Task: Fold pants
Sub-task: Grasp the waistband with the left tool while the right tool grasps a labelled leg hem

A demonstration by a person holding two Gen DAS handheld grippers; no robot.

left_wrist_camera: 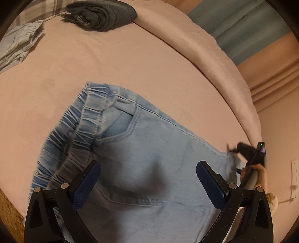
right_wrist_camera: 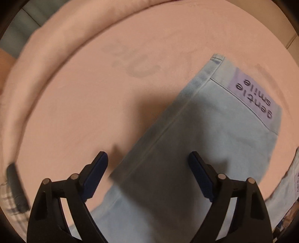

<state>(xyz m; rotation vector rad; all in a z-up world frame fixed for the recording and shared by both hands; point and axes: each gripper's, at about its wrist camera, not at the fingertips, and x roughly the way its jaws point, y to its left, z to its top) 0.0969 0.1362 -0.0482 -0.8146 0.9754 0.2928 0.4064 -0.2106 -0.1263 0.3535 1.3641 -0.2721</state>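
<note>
Light blue jeans (left_wrist_camera: 149,134) lie flat on a pink bedspread (left_wrist_camera: 112,61), their elastic waistband (left_wrist_camera: 80,127) towards the left. My left gripper (left_wrist_camera: 148,164) hovers open over the hip and pocket area, with nothing between its pads. At the right edge of the left wrist view a person's hand (left_wrist_camera: 260,169) holds the other tool over the leg. In the right wrist view the jeans leg (right_wrist_camera: 214,130) runs diagonally up to its hem, which bears a lilac "gentle smile" patch (right_wrist_camera: 254,97). My right gripper (right_wrist_camera: 148,155) stands open above the leg's left seam.
A folded dark grey garment (left_wrist_camera: 101,15) lies at the far side of the bed, and a crumpled pale blue one (left_wrist_camera: 18,44) at the far left. The bedspread's rolled edge (left_wrist_camera: 214,61) curves along the right. A wooden edge (left_wrist_camera: 9,209) shows at the lower left.
</note>
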